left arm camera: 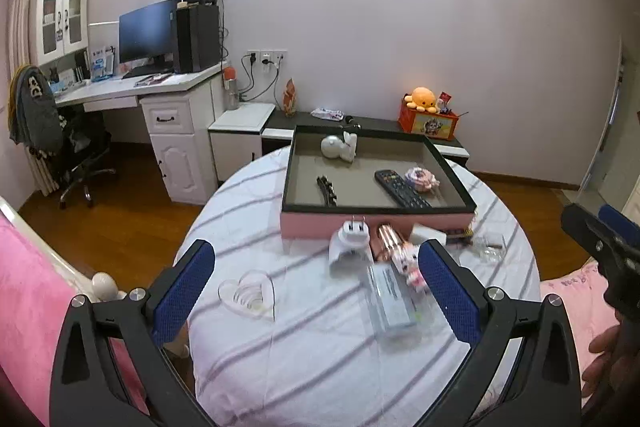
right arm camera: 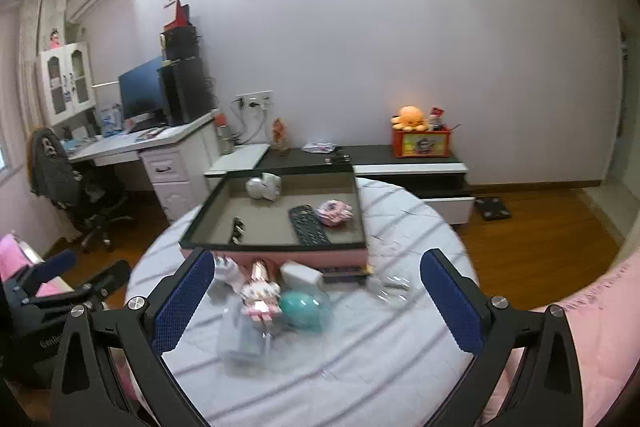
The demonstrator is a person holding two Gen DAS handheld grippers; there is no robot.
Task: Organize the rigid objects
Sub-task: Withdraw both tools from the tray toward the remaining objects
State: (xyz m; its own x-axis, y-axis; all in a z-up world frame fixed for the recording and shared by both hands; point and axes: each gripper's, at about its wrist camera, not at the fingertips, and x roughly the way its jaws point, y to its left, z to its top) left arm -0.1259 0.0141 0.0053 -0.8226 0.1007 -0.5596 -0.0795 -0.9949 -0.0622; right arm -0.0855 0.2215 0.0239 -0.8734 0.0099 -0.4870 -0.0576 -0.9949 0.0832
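Hovering above a round counter draped in a white cloth with grey stripes, both grippers hold nothing, their blue-padded jaws spread wide. The left gripper faces a cluster of loose items lying just in front of a shallow tray, which has pink sides, a dark rim and a grey floor. The right gripper looks at the same cluster from slightly further right, and its view is blurred. Judging by the layout, the tray is the collecting place: it already holds a black remote control, a small white figurine, a pink knitted piece and a dark hair clip. Still outside it, close together against the tray's near wall, lie a white plug adapter, a rose-gold tube and a small pink-and-white doll touching it, a clear plastic case, and a white block. A teal egg-shaped thing shows only in the right view. A clear heart-shaped dish sits apart to the left, and a small clear piece to the right. These hard items look light and easy to pinch, though the clear ones may be slippery. The open jaws suggest the next pick has not yet been made
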